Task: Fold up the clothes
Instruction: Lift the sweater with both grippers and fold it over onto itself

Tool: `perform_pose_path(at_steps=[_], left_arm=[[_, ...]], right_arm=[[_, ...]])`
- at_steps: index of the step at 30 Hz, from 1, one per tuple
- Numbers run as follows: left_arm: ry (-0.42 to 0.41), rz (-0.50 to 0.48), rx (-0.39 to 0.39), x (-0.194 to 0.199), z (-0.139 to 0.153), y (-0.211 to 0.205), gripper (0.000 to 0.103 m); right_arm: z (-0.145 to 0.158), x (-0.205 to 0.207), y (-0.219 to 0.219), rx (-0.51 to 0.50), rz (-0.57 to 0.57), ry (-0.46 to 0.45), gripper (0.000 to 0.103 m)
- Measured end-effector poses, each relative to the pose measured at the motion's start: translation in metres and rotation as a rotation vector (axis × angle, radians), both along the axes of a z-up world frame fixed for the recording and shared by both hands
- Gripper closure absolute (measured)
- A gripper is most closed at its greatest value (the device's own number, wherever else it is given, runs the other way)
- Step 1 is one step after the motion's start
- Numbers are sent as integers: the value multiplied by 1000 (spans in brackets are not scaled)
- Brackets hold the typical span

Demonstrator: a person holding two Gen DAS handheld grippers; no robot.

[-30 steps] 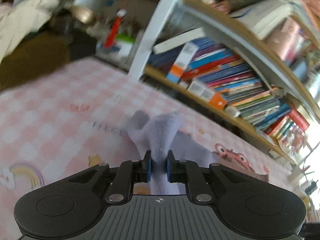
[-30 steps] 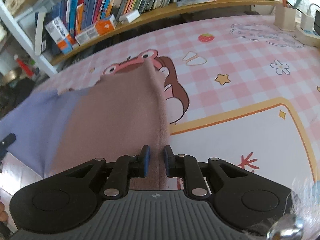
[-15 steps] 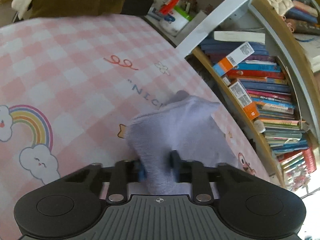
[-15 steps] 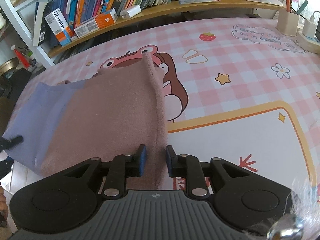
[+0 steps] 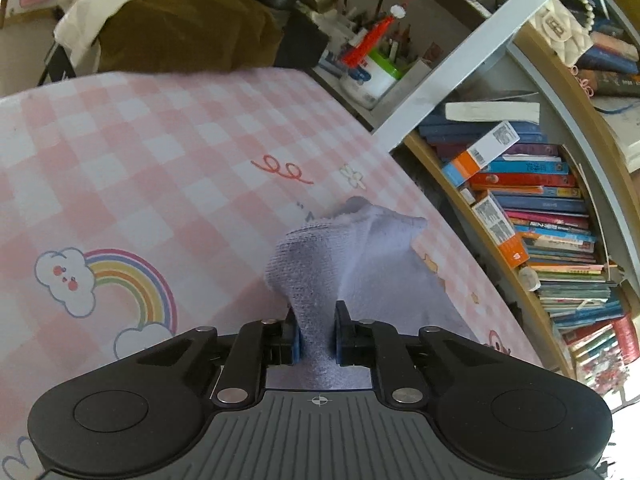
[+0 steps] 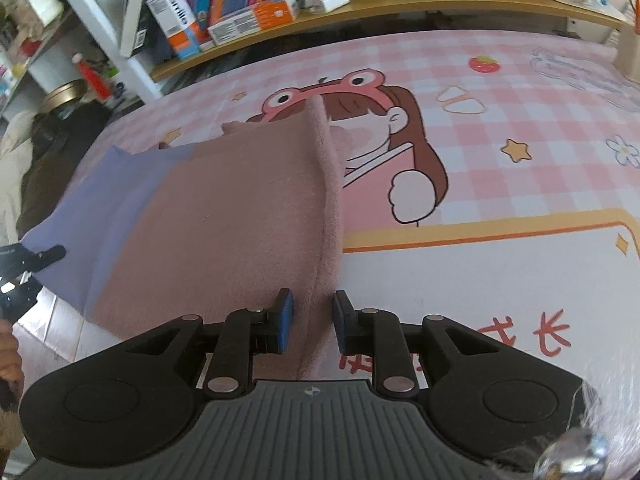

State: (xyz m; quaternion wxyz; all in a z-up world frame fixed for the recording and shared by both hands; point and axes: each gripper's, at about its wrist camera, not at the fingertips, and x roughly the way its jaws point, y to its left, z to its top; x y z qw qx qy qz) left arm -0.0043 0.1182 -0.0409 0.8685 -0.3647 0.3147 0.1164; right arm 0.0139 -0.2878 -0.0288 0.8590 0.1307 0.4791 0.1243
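While my left gripper (image 5: pixel 316 334) pinches the lavender end of the fleece garment (image 6: pixel 224 216) above the pink checked table cover (image 5: pixel 120 184), my right gripper (image 6: pixel 312 326) stands parted, its pads apart around the garment's pink folded edge.

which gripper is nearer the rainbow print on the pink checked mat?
Left. The left gripper, pinching lilac fleece cloth, sits just right of the rainbow print. The right gripper straddles the pink fleece fold; no rainbow in its view.
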Motion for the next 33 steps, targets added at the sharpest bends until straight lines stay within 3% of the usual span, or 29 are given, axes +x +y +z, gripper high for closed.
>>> perform_pose_path(at_steps=[11, 17, 21, 25, 28, 33], left_arm=[[-143, -170, 276, -8, 78, -88, 91], [-212, -348, 488, -13, 108, -169, 91], [-195, -556, 708, -15, 100, -243, 90], [-72, -797, 930, -13, 51, -309, 89], [-29, -835, 1029, -15, 32, -330, 89], [-8, -839, 1075, -15, 31, -342, 87]], right_arm=[[-5, 3, -10, 60, 90, -13, 83], [-9, 7, -19, 111, 128, -18, 83], [-11, 10, -25, 143, 155, -18, 82], [-15, 13, -33, 199, 169, 1, 82], [-17, 16, -37, 231, 182, 9, 82], [-20, 22, -43, 277, 196, 27, 82]])
